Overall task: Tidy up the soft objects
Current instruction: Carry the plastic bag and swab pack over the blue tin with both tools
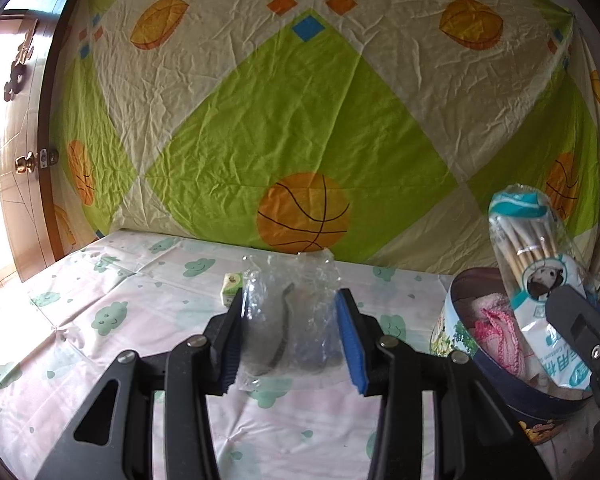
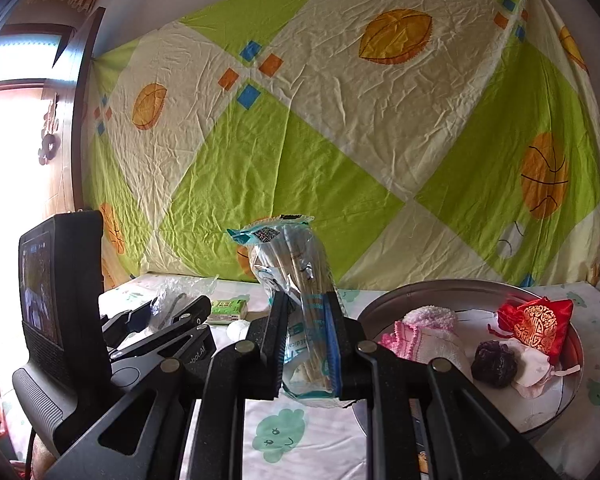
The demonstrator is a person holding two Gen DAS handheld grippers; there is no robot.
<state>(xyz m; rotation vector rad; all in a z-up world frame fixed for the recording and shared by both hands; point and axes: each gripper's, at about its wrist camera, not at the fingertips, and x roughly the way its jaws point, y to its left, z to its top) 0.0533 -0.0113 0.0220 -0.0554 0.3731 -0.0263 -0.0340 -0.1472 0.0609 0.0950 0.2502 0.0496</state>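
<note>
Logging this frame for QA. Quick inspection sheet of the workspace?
Surface: bed sheet with green cloud print.
Job's things: round tin holds pink cloth, red pouch, dark lump; swab pack; clear plastic bag.
Clutter: small green box.
Grippers: left gripper shut on clear plastic bag; right gripper shut on swab pack.
Cables: nothing seen.
Surroundings: basketball-print sheet hung behind; wooden door left.

One tin [image 2: 572, 376], two plastic packets [image 2: 296, 300] [image 1: 288, 316], two tools [image 1: 290, 344] [image 2: 306, 344]
</note>
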